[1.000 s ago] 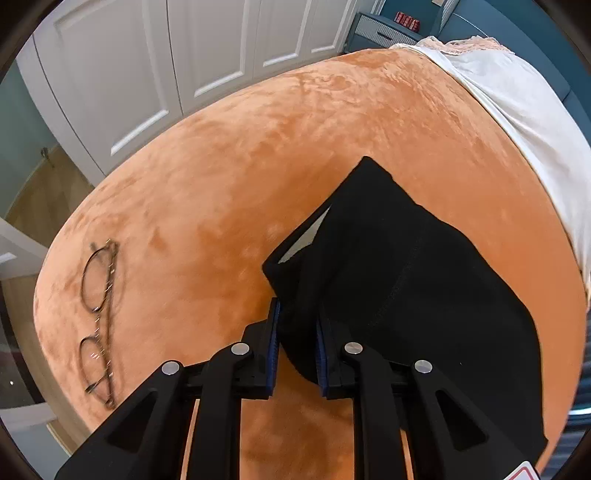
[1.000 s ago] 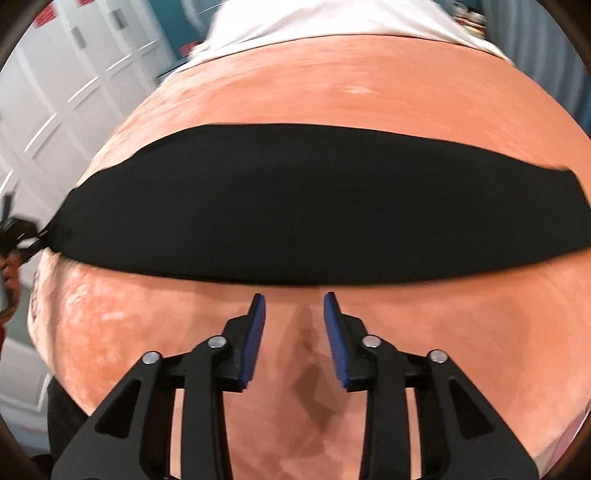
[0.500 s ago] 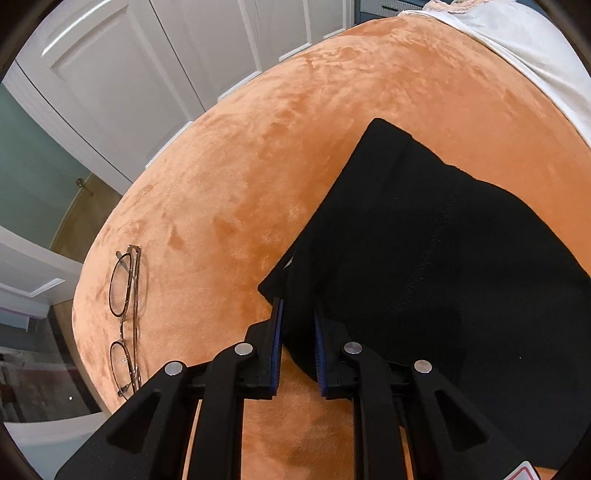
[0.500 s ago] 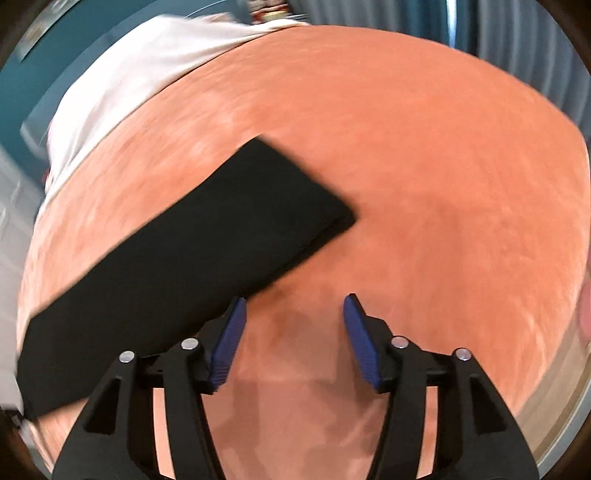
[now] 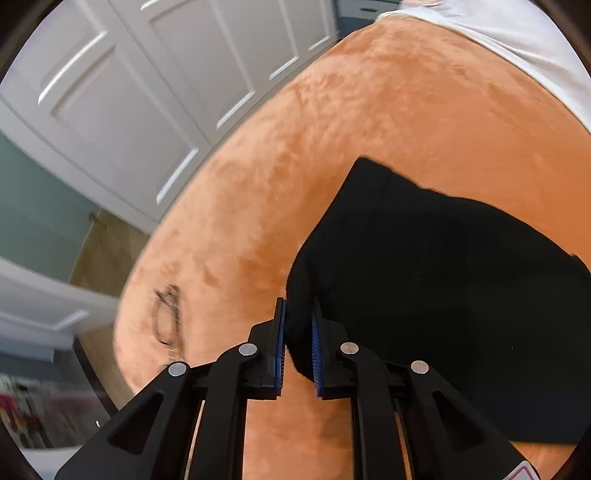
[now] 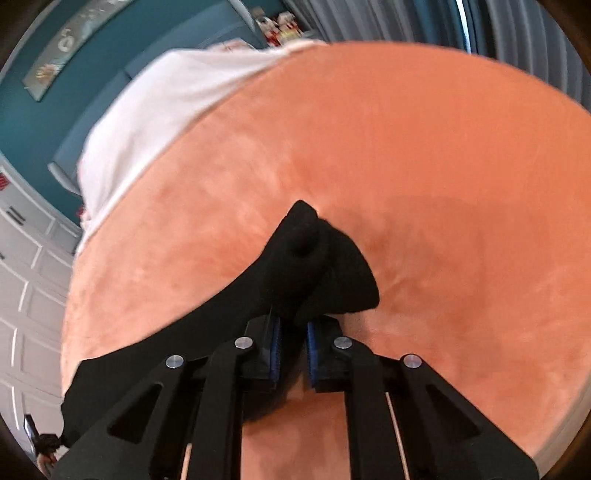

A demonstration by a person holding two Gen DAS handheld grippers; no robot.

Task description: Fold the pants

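Black pants lie long on the orange bed, not yet folded across (by my reading); left gripper and right gripper each pinch an end, ready to bring together.

Orange plush blanket is spread across the bed, filling most of both wrist views. White sheet is seen along its far edge in the left view, and likewise upper left in the right view. Eyeglasses are laid on the blanket near its left edge, blurred. White panelled wardrobe doors are seen beyond the bed, with wood floor and a teal wall below left. In the right view, a teal headboard wall, grey curtains and small red-white items on a far shelf are visible; the latter cannot be identified.
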